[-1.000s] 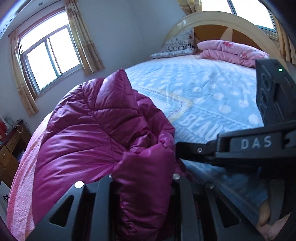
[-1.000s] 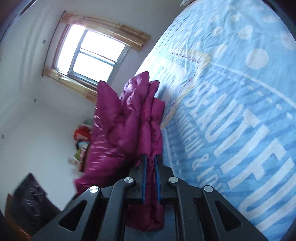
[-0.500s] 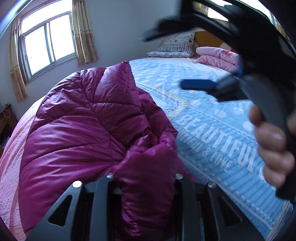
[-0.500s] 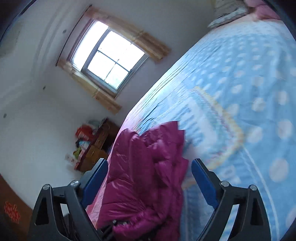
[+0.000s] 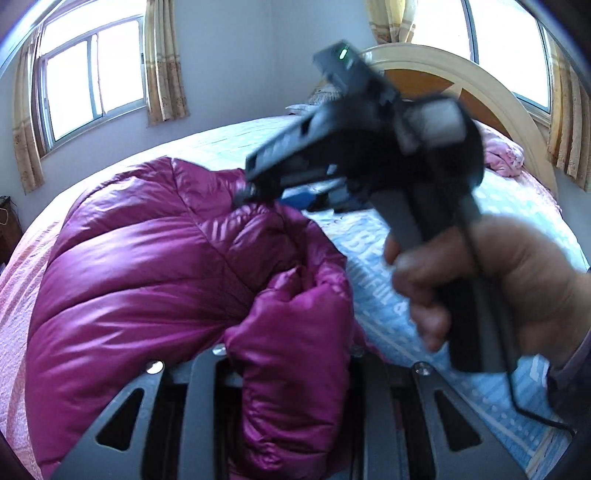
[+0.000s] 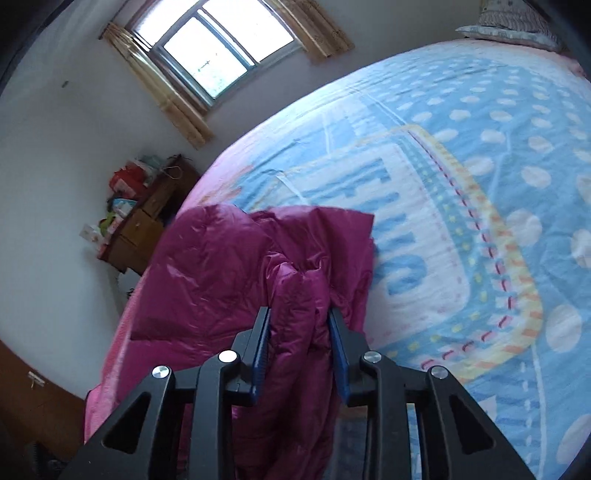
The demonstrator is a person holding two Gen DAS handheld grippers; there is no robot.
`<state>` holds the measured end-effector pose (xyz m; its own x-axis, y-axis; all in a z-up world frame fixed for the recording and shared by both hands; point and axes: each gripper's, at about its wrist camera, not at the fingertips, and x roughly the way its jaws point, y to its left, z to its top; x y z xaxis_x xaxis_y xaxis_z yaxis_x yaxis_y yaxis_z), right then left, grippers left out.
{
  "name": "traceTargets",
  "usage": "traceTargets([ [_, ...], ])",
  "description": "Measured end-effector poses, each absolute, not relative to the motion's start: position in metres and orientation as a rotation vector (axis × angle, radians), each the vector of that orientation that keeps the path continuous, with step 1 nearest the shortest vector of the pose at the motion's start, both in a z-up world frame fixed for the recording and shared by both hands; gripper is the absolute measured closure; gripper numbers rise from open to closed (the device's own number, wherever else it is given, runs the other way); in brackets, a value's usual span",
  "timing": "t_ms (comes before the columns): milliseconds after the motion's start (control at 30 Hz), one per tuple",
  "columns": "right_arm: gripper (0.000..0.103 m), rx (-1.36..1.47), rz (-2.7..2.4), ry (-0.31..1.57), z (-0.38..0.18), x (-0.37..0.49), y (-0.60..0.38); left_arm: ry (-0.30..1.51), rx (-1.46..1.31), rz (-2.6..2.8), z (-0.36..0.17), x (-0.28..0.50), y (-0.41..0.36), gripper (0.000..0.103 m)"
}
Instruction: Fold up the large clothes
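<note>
A magenta puffer jacket (image 5: 147, 277) lies bunched on the left part of the blue patterned bed (image 5: 535, 206). My left gripper (image 5: 288, 354) is shut on a thick fold of it at the near edge. In the left wrist view my right gripper (image 5: 273, 197) is blurred, held by a hand (image 5: 498, 288), with its tips at the jacket's upper ridge. In the right wrist view the right gripper (image 6: 298, 332) has a padded fold of the jacket (image 6: 221, 266) filling the space between its blue pads; its jaws are closing on it.
The bed cover (image 6: 461, 166) stretches right and away towards a curved headboard (image 5: 480, 85), with folded pink bedding (image 5: 502, 155) and a pillow (image 6: 517, 22). A cluttered wooden dresser (image 6: 147, 221) stands by the wall below a window (image 6: 214, 48).
My right gripper let go of the jacket's near edge, opened wide, swung up and left across the jacket, and its jaws now stand narrow around a fold higher up. The left grip kept hold.
</note>
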<state>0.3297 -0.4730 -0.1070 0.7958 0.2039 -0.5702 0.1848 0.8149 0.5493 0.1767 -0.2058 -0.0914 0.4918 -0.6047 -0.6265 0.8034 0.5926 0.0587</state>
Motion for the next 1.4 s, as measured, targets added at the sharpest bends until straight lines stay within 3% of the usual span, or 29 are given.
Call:
traceTargets([
  [200,0.074,0.615,0.0,0.657,-0.131,0.336,-0.47,0.588,0.334,-0.918,-0.084,0.168,-0.193,0.07],
  [433,0.074,0.67,0.034,0.625,-0.137,0.332,-0.478,0.536,0.185,-0.979,-0.045,0.151,-0.117,0.051],
  [500,0.074,0.67,0.033,0.622,-0.138,0.332,-0.478,0.522,0.095,-0.953,-0.025,0.174,-0.099,0.047],
  [600,0.074,0.668,0.029,0.618,-0.138,0.33,-0.478,0.512,-0.039,-0.878,0.005,0.215,-0.086,0.032],
  [733,0.074,0.67,0.029,0.616,-0.137,0.329,-0.477,0.526,-0.022,-0.721,0.022,0.277,-0.106,0.03],
  [1000,0.074,0.682,0.037,0.612,-0.136,0.328,-0.478,0.67,0.21,-0.607,-0.049,0.326,-0.157,0.034],
  [1200,0.074,0.691,0.047,0.609,-0.137,0.328,-0.477,0.659,0.349,-0.543,-0.073,0.311,-0.158,0.027],
  [1267,0.074,0.693,0.046,0.609,-0.137,0.328,-0.477,0.687,0.363,-0.517,-0.077,0.316,-0.161,0.019],
  [1400,0.074,0.685,0.039,0.611,-0.137,0.329,-0.476,0.734,0.352,-0.506,-0.084,0.324,-0.162,0.012],
])
